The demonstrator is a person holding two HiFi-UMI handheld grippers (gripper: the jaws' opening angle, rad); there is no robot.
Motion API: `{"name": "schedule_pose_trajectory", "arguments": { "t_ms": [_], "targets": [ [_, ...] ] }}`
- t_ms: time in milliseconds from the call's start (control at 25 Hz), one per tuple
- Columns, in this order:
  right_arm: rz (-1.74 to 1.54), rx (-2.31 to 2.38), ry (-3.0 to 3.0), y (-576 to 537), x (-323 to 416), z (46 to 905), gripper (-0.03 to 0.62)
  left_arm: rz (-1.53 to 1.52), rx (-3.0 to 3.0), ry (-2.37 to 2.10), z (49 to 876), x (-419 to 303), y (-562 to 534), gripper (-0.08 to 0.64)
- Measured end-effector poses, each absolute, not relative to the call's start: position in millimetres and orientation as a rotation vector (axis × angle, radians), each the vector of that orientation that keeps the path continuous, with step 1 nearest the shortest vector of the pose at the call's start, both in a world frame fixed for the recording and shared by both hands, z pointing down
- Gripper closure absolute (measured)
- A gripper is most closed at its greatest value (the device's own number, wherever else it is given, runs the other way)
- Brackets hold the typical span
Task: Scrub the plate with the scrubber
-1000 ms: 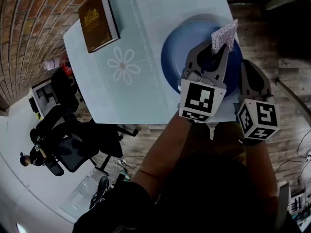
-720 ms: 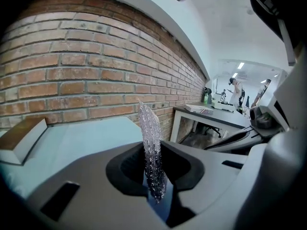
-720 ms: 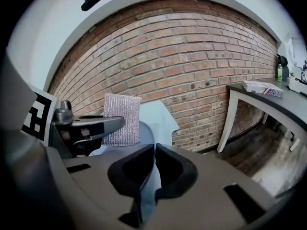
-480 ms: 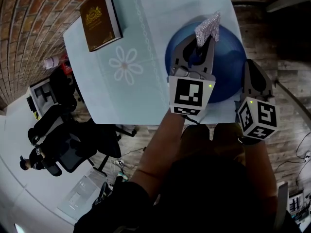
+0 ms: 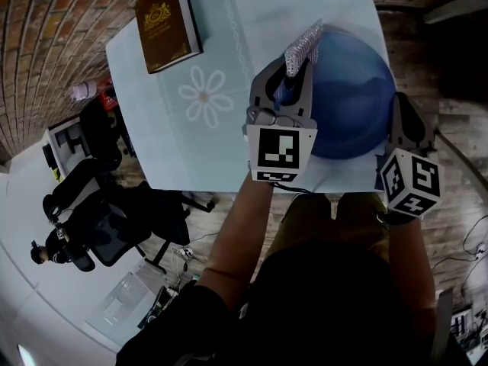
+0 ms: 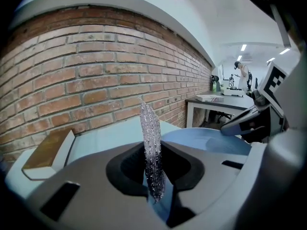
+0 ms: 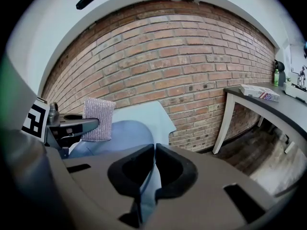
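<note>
Silver mesh scrubber [image 6: 152,147], a flat glittering pad, stands clamped between the jaws of the left gripper [image 6: 153,164], which are shut tight on its lower end. In the left gripper view it shows edge-on as a thin blade. Its long axis runs straight out along the jaws, and its free end points up and away from the gripper, well past the fingertips. In the right gripper view the same pad [image 7: 98,119] shows its broad face as an upright rectangle, taller than wide, sticking out of the left gripper [image 7: 72,124].

In the head view, the scrubber [image 5: 303,46] reaches out ahead of the left gripper [image 5: 293,71], over the left edge of the round blue plate [image 5: 354,105]. Whether it touches the plate surface cannot be told.

To the right of the left gripper, the right gripper [image 7: 154,157] has its jaws closed on the rim of the plate [image 7: 115,138], a thin blue edge pinched between the pads. In the head view the right gripper [image 5: 398,109] sits at the plate's right side.

Beyond and to the left of the left gripper lies a brown hardcover book [image 5: 168,25] on the pale blue table [image 5: 252,21], with a white flower print [image 5: 202,97] between book and gripper. A red brick wall [image 6: 96,80] rises past the table.
</note>
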State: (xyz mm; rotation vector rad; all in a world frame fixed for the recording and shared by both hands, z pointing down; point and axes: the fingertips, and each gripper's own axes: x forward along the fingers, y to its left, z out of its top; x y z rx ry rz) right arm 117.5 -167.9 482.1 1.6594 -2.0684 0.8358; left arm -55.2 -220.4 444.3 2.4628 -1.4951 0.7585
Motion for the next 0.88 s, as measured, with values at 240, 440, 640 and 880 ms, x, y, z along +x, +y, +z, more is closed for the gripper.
{"name": "schedule_pose_trajectory", "arguments": {
  "t_ms": [240,440,640,880],
  "targets": [
    [0.817,1.668,-2.053,-166.7,116.9,481.9,0.549,0.840,2.431,-1.522,442.3,-83.9,-202.3,0.482],
    [0.801,1.669,-2.048,-165.7,116.6,481.8,0.549,0.842,2.396,-1.511,441.9,-95.7,-183.2,0.482],
    [0.786,1.669,-2.046,-165.1,115.2,483.2,0.549,0.848,2.389,-1.470,444.1,-96.9,-164.5,0.481],
    [0.779,1.665,-2.041,-159.4,114.5,481.9,0.549,0.809,2.369,-1.387,445.3,-92.2,-136.9,0.480]
  ]
}}
